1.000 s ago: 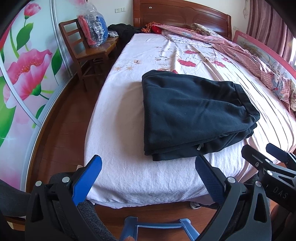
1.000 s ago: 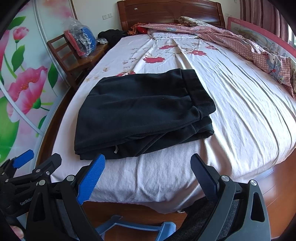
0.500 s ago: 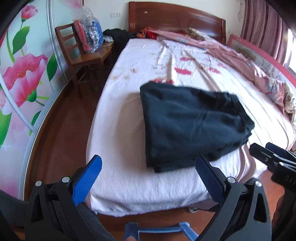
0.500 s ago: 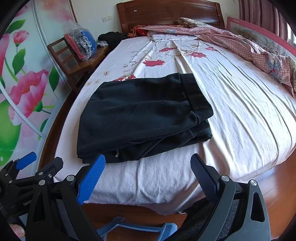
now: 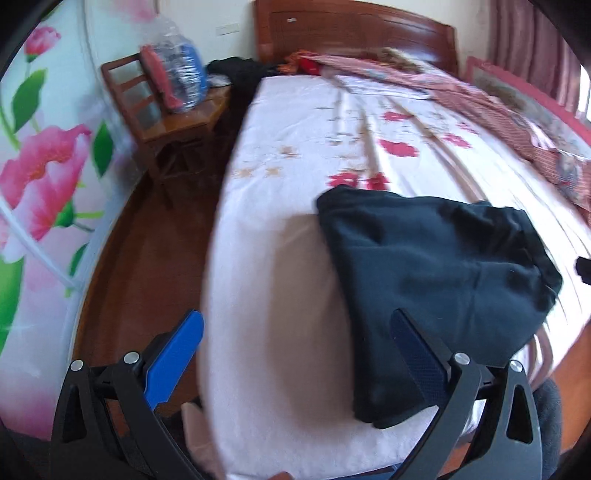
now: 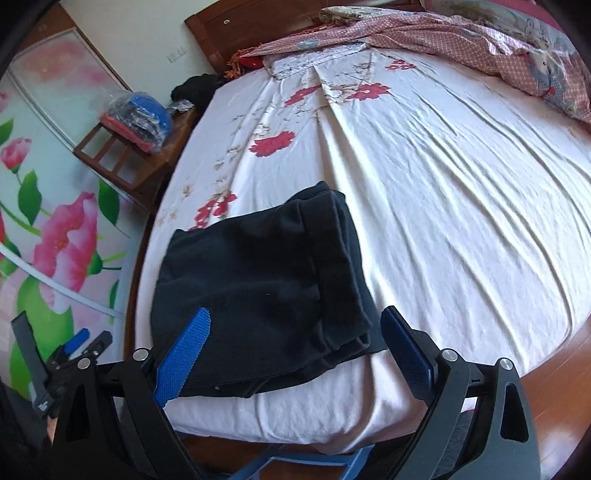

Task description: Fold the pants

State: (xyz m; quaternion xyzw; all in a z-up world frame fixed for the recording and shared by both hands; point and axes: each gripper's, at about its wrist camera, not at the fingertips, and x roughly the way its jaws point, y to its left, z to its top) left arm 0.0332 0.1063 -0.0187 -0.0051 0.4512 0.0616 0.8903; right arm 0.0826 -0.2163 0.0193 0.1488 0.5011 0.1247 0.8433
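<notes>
The dark folded pants (image 5: 436, 280) lie in a flat stack near the foot of the bed, also in the right wrist view (image 6: 258, 295). My left gripper (image 5: 295, 350) is open and empty, above the bed's near left corner, its right finger over the pants' near edge. My right gripper (image 6: 295, 343) is open and empty, just above the near right part of the pants. The left gripper also shows low at the left of the right wrist view (image 6: 74, 350).
The bed has a white sheet with red flowers (image 6: 461, 221) and a wooden headboard (image 5: 354, 33). A pink checked quilt (image 6: 461, 40) lies at the far right. A wooden chair with a bagged bundle (image 5: 173, 99) stands left of the bed on the wooden floor (image 5: 147, 266).
Both grippers have moved forward over the foot of the bed toward the pants and tilted. The pants have not moved. Both stay open.
</notes>
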